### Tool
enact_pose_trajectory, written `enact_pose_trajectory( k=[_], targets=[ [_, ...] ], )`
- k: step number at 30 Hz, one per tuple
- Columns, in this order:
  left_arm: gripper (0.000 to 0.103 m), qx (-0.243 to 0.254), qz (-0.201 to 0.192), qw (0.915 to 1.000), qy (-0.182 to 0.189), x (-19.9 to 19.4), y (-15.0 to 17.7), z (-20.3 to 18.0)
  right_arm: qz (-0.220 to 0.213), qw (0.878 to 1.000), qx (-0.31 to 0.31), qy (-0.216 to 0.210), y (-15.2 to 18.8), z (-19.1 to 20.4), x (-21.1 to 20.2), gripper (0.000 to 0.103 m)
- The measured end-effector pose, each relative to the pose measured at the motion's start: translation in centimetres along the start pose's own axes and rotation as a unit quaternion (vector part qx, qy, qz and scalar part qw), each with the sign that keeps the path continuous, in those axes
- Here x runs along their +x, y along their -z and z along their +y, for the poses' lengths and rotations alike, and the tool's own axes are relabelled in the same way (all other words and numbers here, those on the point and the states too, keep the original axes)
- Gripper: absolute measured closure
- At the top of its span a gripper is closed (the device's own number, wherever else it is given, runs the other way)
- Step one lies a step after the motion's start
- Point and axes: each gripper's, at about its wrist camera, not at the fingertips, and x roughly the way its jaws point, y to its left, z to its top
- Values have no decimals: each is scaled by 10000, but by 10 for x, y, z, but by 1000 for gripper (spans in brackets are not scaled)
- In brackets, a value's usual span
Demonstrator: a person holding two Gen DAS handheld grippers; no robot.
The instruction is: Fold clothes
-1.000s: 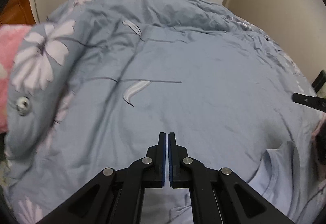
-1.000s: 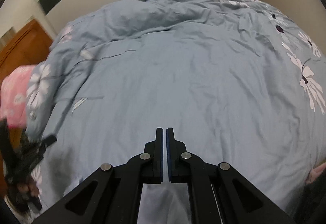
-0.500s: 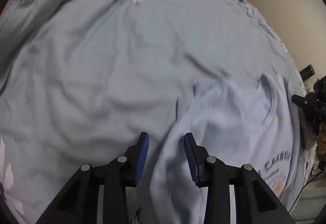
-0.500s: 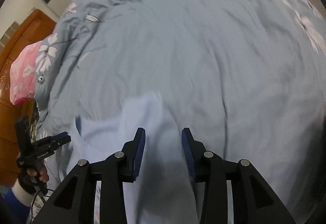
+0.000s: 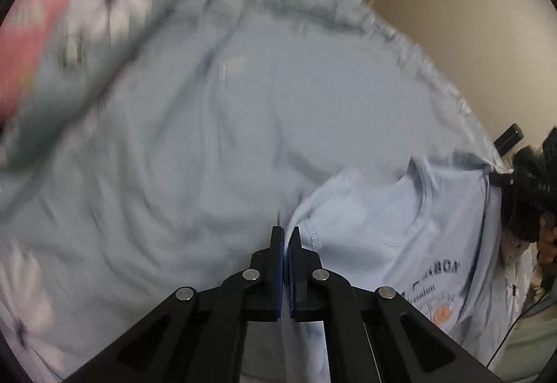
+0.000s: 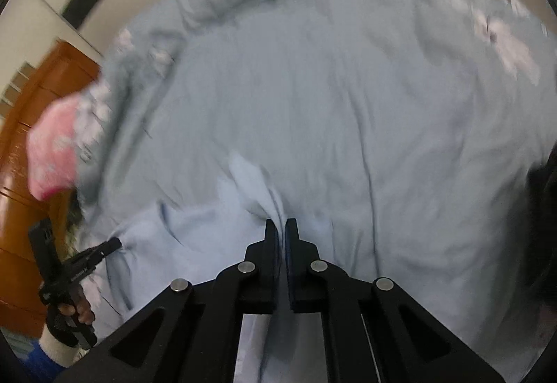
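The folding has barely begun, by the look of it; the pale blue T-shirt (image 5: 400,236) lies at the lower right of the left wrist view, printed front up and neckline showing, spread over the blue floral duvet (image 5: 216,139) of the bed and not yet doubled on itself. The left hand-held gripper (image 5: 286,236) is pinched tight on the shirt's edge at the lower centre of its view; its jaws have just been closing, with cloth caught between them. The right hand-held gripper (image 6: 281,229) is likewise clamped on a gathered ridge of the same shirt at the lower centre of its own view, its jaws also just closed with fabric between. Both frames are smeared, so finer creases cannot be read. A pink pillow (image 6: 52,153) sits at the left of the right wrist view, well apart from the shirt. What seems secured is a two-point hold on the garment; left to do, I judge, are laying it flat, every fold, and setting it down.
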Motion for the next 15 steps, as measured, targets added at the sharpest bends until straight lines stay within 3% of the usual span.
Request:
enact_pose_trajectory(
  k=[4,7,10,15],
  targets=[
    [101,57,-871,9952,-440,-15,-76,9,-1055,9934,-423,133,-71,24,-32,100],
    [101,-152,-1122,9910,-715,-2,-120,21,-1573,9863,-450,211,-122,35,-26,100],
    [100,-456,-858,9915,-861,34,-135,27,-1348,9885,-457,506,-144,40,18,100],
    [98,-563,-77,9930,-1031,101,-111,35,-584,9948,-263,795,-125,20,88,99]
  ],
)
